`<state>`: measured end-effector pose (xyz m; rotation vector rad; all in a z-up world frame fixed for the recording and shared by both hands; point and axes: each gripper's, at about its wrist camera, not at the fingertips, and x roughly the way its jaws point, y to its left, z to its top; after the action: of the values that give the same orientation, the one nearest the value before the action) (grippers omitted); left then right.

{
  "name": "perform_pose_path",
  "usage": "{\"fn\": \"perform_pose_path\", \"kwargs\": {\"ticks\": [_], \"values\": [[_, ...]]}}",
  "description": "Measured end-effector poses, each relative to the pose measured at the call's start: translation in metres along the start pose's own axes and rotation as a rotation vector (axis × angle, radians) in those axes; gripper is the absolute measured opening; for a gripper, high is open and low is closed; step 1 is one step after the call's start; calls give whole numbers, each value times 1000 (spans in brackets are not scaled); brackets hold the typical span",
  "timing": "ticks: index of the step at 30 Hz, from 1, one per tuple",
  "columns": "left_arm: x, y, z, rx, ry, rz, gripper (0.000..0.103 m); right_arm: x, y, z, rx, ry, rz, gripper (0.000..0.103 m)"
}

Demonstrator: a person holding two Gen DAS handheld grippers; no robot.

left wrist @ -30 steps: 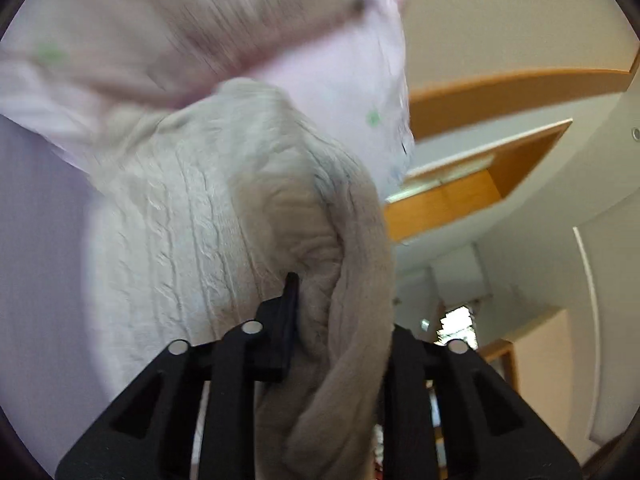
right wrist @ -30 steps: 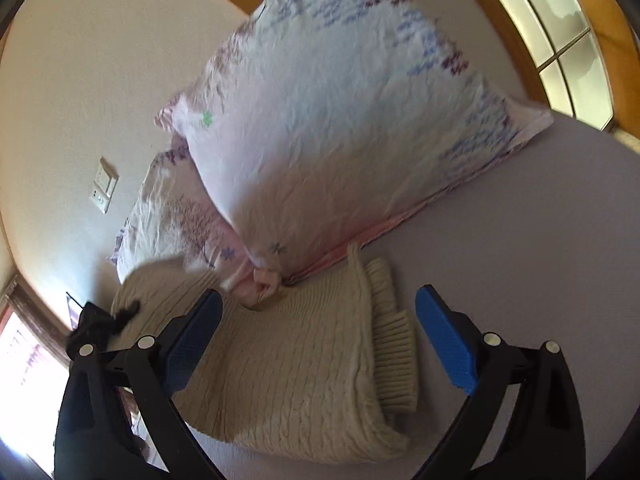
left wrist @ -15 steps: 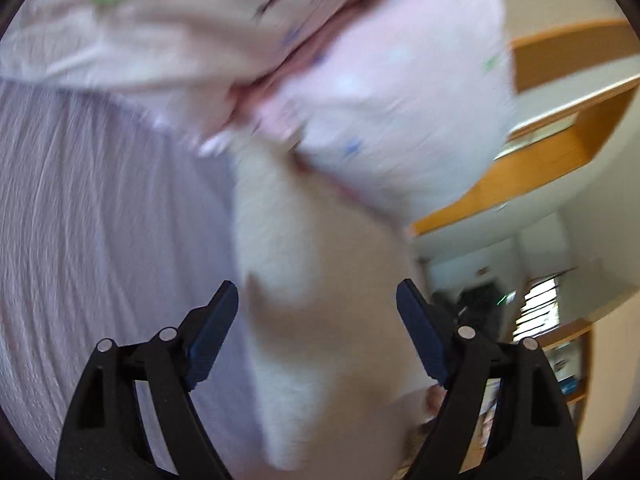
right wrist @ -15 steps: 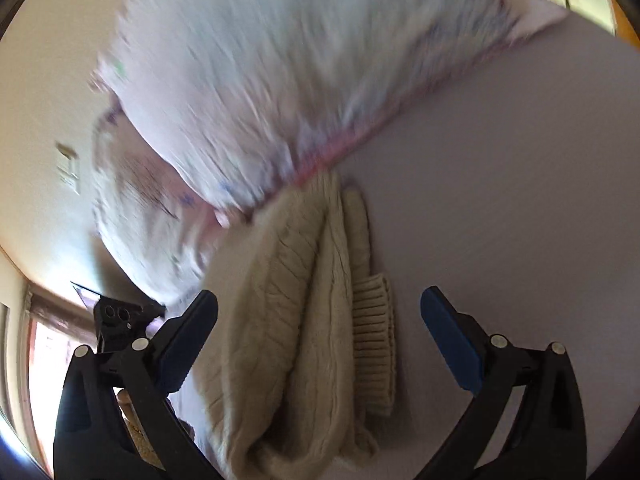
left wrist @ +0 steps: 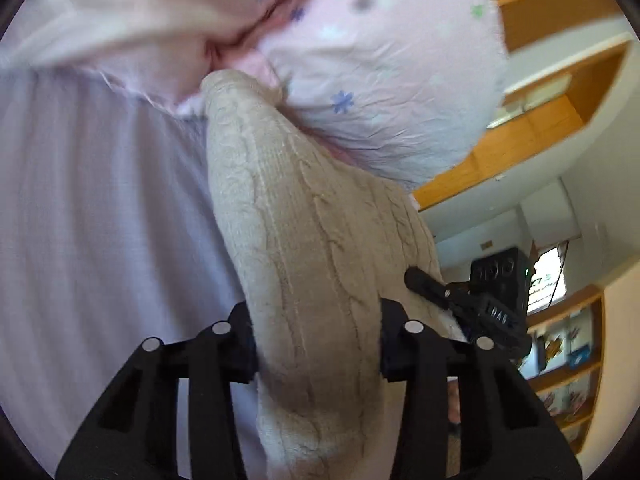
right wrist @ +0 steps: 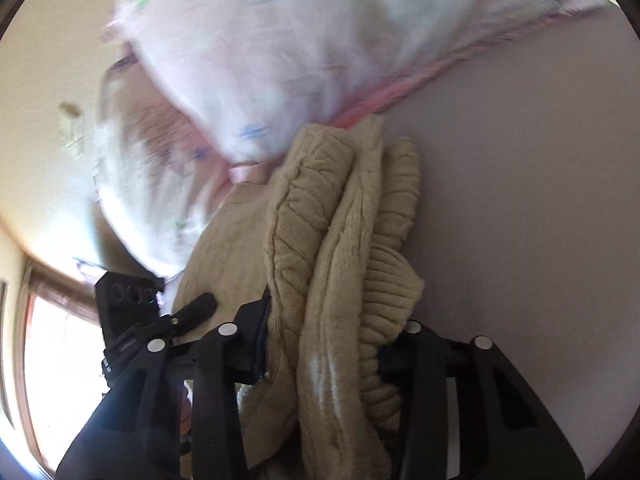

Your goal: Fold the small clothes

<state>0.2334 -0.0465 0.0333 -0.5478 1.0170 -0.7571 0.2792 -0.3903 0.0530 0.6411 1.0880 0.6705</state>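
We had both the left gripper (left wrist: pixel 316 344) and the right gripper (right wrist: pixel 324 344) clamped on the bunched cream sweater (left wrist: pixel 304 248), lying against the floral pillow (left wrist: pixel 380 80); folding looked partly done, final fold remaining.

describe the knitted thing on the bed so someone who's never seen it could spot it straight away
Start at the pale lilac bed sheet and go to the white and pink flowered pillows at its head. Bunched against them lies the cream cable-knit sweater, gripped by both the left tongs and the right tongs. Its thick ribbed wool and plain beige colour set it apart from the smooth printed pillows.
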Motion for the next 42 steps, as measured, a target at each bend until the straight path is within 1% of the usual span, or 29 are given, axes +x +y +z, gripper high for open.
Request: {"fn": "perform_pose_path", "kwargs": {"ticks": [3, 4, 6, 7, 8, 9, 10, 11, 13, 15, 17, 18, 20, 21, 23, 25, 27, 28, 29, 31, 32, 33, 34, 35, 38, 39, 40, 41, 42], "values": [[-58, 7, -6, 76, -84, 69, 42, 30, 38, -17, -95, 60, 44, 38], [-73, 11, -9, 89, -104, 113, 44, 42, 49, -22, -127, 83, 42, 41], [-85, 17, -10, 120, -115, 232, 50, 70, 68, -30, -199, 145, -54, 51], [-95, 26, -15, 120, -117, 322, 55, 74, 73, -31, -217, 141, -113, 63], [-101, 30, -18, 111, -117, 348, 58, 65, 77, -30, -215, 73, -136, 66], [-112, 37, -26, 110, -141, 384, 61, 49, 80, -28, -209, -21, -133, 66], [-121, 39, -32, 125, -170, 412, 70, 32, 83, -26, -202, -114, -112, 66], [-130, 37, -43, 156, -208, 460, 78, 24, 85, -24, -199, -144, -84, 66], [-140, 31, -58, 196, -251, 504, 81, 25, 90, -17, -188, -111, -49, 62], [-151, 30, -70, 196, -286, 540, 99, 41, 94, -14, -191, -47, -90, 55], [-157, 22, -82, 184, -340, 584, 101, 64, 94, -9, -170, 3, -122, 55], [-158, 20, -88, 186, -351, 590, 101, 74, 91, -10, -141, 35, -140, 54], [-158, 17, -96, 194, -355, 583, 101, 87, 86, -10, -114, 57, -123, 38], [-160, 16, -98, 191, -361, 593, 101, 88, 86, -11, -113, 48, -114, 17], [-164, 13, -104, 182, -375, 634, 101, 77, 85, -8, -109, -24, -115, 13], [-159, 14, -107, 178, -361, 677, 101, 58, 76, -4, -84, -108, -172, 12], [-153, 16, -109, 170, -343, 699, 101, 53, 61, 2, -55, -134, -287, 12], [-149, 17, -110, 173, -336, 688, 101, 56, 55, 3, -55, -97, -321, 13], [-147, 17, -112, 177, -328, 678, 101, 54, 51, 2, -52, -64, -309, 14], [-140, 19, -113, 175, -305, 692, 101, 32, 55, -2, -53, -106, -295, 24], [-140, 20, -115, 169, -302, 687, 101, 13, 65, -8, -77, -156, -268, 26], [-140, 21, -117, 166, -304, 681, 101, -5, 76, -16, -120, -192, -194, 37], [-141, 21, -119, 161, -309, 676, 101, -12, 82, -21, -143, -198, -145, 54], [-142, 21, -121, 158, -312, 672, 101, -23, 91, -32, -177, -192, -70, 59], [-141, 21, -125, 155, -309, 652, 101, -15, 113, -62, -261, -88, 56, 61], [-140, 21, -126, 154, -306, 652, 101, -3, 115, -71, -277, -50, 59, 61], [-138, 20, -127, 154, -303, 652, 101, 10, 114, -77, -283, -24, 14, 61], [-137, 20, -128, 154, -301, 653, 101, 26, 106, -81, -274, 7, -103, 61], [-136, 19, -130, 156, -297, 650, 101, 41, 93, -85, -259, 33, -183, 54]]}}
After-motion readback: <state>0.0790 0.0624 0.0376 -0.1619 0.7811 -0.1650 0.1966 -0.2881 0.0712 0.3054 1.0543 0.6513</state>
